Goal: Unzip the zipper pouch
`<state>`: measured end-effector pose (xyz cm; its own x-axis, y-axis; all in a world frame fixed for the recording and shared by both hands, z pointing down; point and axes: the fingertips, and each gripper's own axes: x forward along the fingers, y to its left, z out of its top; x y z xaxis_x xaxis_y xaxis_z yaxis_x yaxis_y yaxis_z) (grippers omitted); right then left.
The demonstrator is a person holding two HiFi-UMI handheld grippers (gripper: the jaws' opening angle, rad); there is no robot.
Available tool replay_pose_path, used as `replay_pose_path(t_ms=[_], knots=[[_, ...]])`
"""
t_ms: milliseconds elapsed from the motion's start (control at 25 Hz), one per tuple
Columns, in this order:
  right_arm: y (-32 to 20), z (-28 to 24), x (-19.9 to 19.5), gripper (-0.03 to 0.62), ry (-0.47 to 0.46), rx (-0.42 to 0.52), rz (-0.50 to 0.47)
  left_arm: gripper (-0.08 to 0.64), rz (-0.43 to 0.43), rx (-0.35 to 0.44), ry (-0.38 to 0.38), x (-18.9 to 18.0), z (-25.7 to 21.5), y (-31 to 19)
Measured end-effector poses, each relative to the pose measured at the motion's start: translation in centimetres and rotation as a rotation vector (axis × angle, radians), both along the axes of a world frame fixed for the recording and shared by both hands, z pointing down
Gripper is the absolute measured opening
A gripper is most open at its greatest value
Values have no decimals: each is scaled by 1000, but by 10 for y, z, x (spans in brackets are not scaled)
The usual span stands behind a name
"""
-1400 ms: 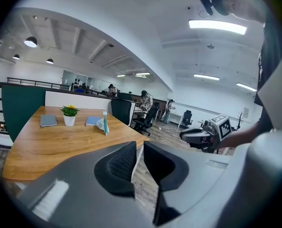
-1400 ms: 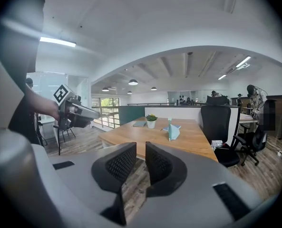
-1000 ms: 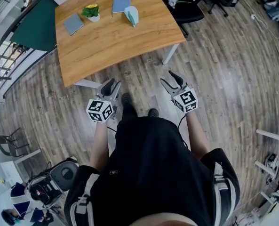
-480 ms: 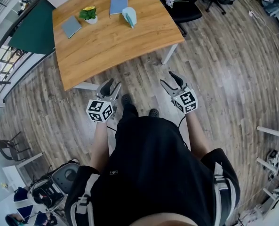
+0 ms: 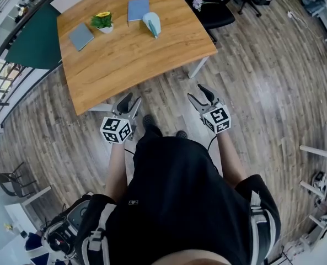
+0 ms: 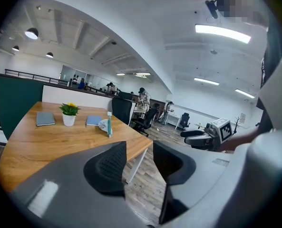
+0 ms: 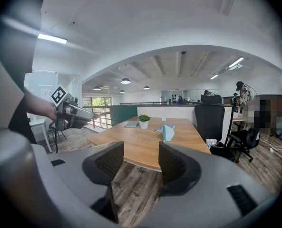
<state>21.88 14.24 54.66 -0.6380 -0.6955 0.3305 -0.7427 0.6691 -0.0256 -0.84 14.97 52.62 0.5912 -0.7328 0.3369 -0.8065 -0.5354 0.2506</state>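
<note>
Left tool [image 5: 132,97] has just spread wide, matching right tool [image 5: 194,90]; both empty. Zipper pouch [image 5: 152,23] waits untouched on worktop [image 5: 135,54], well ahead.

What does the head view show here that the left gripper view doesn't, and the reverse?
Head view only: the person's black top, shoes, and the marker cube on the left gripper. Left gripper view only: ceiling lights, distant people, and its own jaws apart with nothing between. Both: the wooden table, potted plant, light blue zipper pouch and right gripper.
</note>
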Motion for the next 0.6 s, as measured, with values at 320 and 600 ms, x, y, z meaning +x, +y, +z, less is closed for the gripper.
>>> replay_pose_path(t_ms=[320, 600], knots=[[-29, 0, -22, 229, 11, -24, 52, 176, 61, 7, 5, -18, -6, -50], [-46, 6, -42, 227, 25, -28, 83, 175, 105, -4, 12, -35, 1, -72]])
